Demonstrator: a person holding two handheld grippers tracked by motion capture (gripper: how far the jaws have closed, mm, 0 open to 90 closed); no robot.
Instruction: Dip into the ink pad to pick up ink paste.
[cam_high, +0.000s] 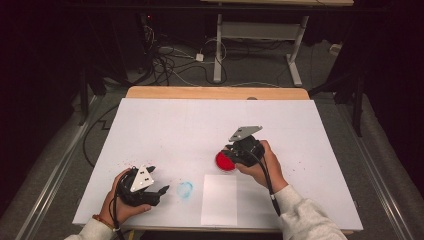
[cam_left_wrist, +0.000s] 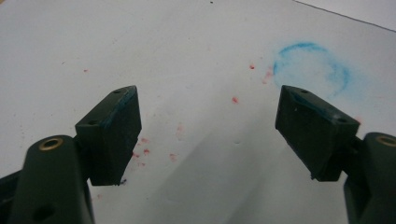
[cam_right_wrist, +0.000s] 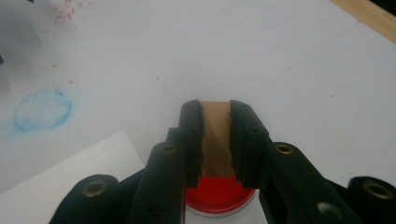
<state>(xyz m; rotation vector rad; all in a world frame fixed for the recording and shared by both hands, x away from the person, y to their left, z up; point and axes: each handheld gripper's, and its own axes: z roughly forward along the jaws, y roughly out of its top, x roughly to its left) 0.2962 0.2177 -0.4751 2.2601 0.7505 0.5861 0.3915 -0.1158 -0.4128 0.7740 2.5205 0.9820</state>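
Surface: white sheet-covered table (cam_high: 165, 125) with a pale wooden far edge, dark room and floor cables behind.
Right gripper (cam_right_wrist: 216, 140): jaws pinched on a brown wooden stamp handle (cam_right_wrist: 215, 135), held upright over a round red ink pad (cam_right_wrist: 215, 195) right of table centre.
Left gripper (cam_left_wrist: 208, 126): jaws spread wide, nothing between them, low at the near left edge.
Marks: smudged blue ring stain (cam_high: 185, 189), scattered red specks (cam_left_wrist: 144, 151).
Paper: blank white rectangular sheet (cam_high: 219, 199), just in front of the pad.
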